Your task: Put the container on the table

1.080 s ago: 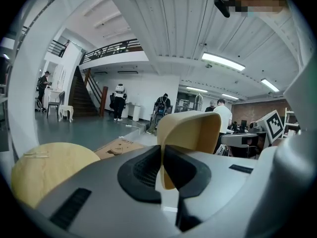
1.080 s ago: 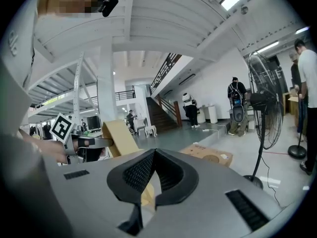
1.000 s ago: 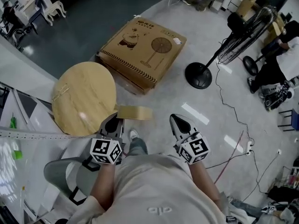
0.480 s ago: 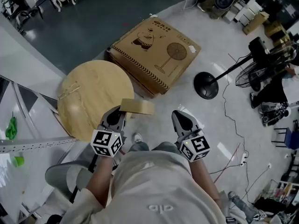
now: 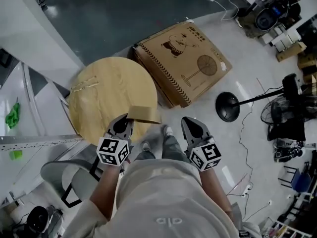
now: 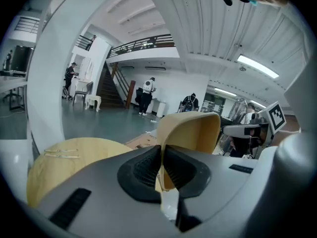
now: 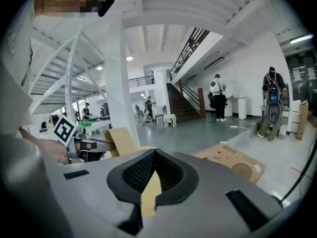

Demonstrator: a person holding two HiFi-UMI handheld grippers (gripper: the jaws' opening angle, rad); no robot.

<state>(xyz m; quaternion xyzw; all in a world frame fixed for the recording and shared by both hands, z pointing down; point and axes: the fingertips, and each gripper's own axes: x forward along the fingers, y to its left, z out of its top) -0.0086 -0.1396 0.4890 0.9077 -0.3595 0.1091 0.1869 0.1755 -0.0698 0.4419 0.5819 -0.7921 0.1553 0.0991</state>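
Note:
My left gripper (image 5: pixel 121 125) is shut on one wall of a tan, open-topped container (image 5: pixel 143 114) and carries it over the near right edge of the round wooden table (image 5: pixel 111 95). In the left gripper view the container (image 6: pixel 190 133) rises above the closed jaws of the left gripper (image 6: pixel 162 150), with the table (image 6: pixel 74 157) below and to the left. My right gripper (image 5: pixel 192 128) hangs to the right of the table, over the floor, with its jaws together. Only a thin tan sliver shows in the seam of the right gripper (image 7: pixel 154 155). That view also catches the container (image 7: pixel 119 140) at the left.
Two thin sticks (image 5: pixel 85 86) lie on the table's far left part. A flat cardboard box (image 5: pixel 183 61) printed with a fan lies on the floor beyond the table. A black fan base (image 5: pixel 228 107) and cables are at the right. A grey chair (image 5: pixel 64 177) stands at the lower left.
Both grippers have travelled towards the table with the person. The container, earlier over the floor beside the table, now hangs over its near right edge. The grip is unchanged.

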